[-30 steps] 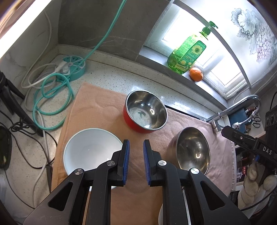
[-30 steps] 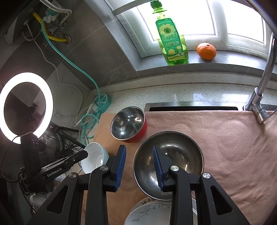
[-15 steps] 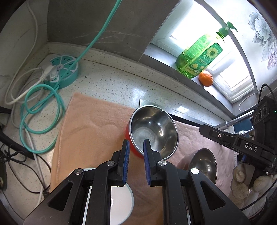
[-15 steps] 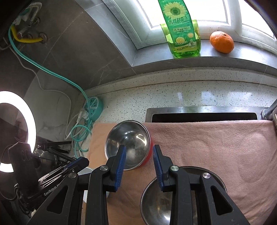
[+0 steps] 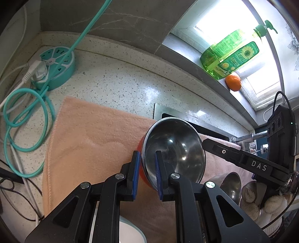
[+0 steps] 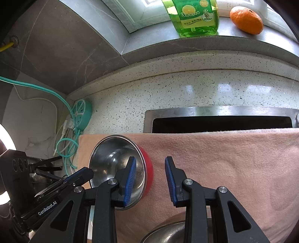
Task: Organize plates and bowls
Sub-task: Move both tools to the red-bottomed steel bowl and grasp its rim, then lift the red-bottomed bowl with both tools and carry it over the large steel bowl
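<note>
A red bowl with a steel inside (image 5: 173,149) stands on the peach towel (image 5: 89,134); it also shows in the right wrist view (image 6: 119,160). My left gripper (image 5: 146,173) is open, its jaws straddling the bowl's left rim. My right gripper (image 6: 150,179) is open, its jaws straddling the bowl's right rim. A plain steel bowl (image 5: 230,185) lies to the right, and shows at the bottom of the right wrist view (image 6: 164,233). A white bowl's rim (image 5: 130,231) shows under my left gripper.
The sink opening (image 6: 220,123) lies behind the towel. A teal power strip (image 5: 56,67) with coiled cable (image 5: 24,119) sits on the counter at left. A green soap bottle (image 6: 194,16) and an orange (image 6: 246,18) stand on the window sill.
Both grippers moved forward and down to the red bowl. Each now has one finger inside the bowl and one outside. The white bowl and the steel bowl slid towards the frame bottoms.
</note>
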Tool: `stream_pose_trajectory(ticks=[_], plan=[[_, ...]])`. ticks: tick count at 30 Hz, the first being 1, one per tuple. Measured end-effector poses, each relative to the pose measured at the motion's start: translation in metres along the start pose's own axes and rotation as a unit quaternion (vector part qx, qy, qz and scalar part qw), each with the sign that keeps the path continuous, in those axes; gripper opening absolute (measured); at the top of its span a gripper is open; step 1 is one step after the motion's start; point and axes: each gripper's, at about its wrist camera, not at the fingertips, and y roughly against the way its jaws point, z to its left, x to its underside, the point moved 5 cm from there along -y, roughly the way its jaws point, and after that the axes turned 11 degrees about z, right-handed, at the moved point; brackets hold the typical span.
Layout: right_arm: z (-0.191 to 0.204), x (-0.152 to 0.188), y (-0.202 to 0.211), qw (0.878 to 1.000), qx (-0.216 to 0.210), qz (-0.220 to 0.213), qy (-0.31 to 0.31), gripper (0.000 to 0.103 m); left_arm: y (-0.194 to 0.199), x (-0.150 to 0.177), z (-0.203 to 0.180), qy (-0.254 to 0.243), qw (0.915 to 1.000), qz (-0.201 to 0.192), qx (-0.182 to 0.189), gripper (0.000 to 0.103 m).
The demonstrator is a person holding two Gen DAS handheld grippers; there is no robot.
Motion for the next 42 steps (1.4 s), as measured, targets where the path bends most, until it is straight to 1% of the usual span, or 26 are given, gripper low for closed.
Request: stream_pose_trajectory(ticks=[5,9,13,14,16,18,21,28,42], plan=[[0.001,-0.001,-0.009,1.000,0.001,0.012,0.003,0.028,-0.001,-0.001,0.003,0.001,1.0000,-0.001,-0.003,0.014],[0.005,0.000,-0.015,1.000,0.004,0.018,0.010,0.019,-0.001,-0.003,0.004,0.000,1.0000,-0.002,-0.006,0.014],[0.007,0.002,-0.014,1.000,0.010,0.016,0.015,0.017,-0.003,-0.002,0.002,-0.006,0.9999,0.001,-0.010,0.013],[0.007,0.002,-0.014,1.000,0.013,0.015,0.015,0.014,-0.003,-0.001,0.002,-0.007,0.9999,0.001,-0.010,0.012],[0.007,0.002,-0.016,1.000,0.013,0.017,0.015,0.013,-0.004,-0.001,0.001,-0.008,0.9999,0.001,-0.010,0.011],[0.007,0.003,-0.016,1.000,0.012,0.018,0.016,0.009,-0.005,0.000,0.000,-0.010,0.9999,0.001,-0.009,0.008],[0.008,0.004,-0.017,1.000,0.012,0.018,0.018,0.006,-0.004,0.001,-0.002,-0.014,0.9998,0.000,-0.014,0.008],[0.010,0.009,-0.013,1.000,0.015,0.015,0.021,0.006,0.002,0.005,-0.004,-0.015,0.9998,-0.003,-0.014,0.008],[0.015,0.029,0.016,1.000,-0.002,0.002,0.026,0.006,0.035,0.020,-0.022,-0.021,0.9992,-0.035,-0.003,0.008]])
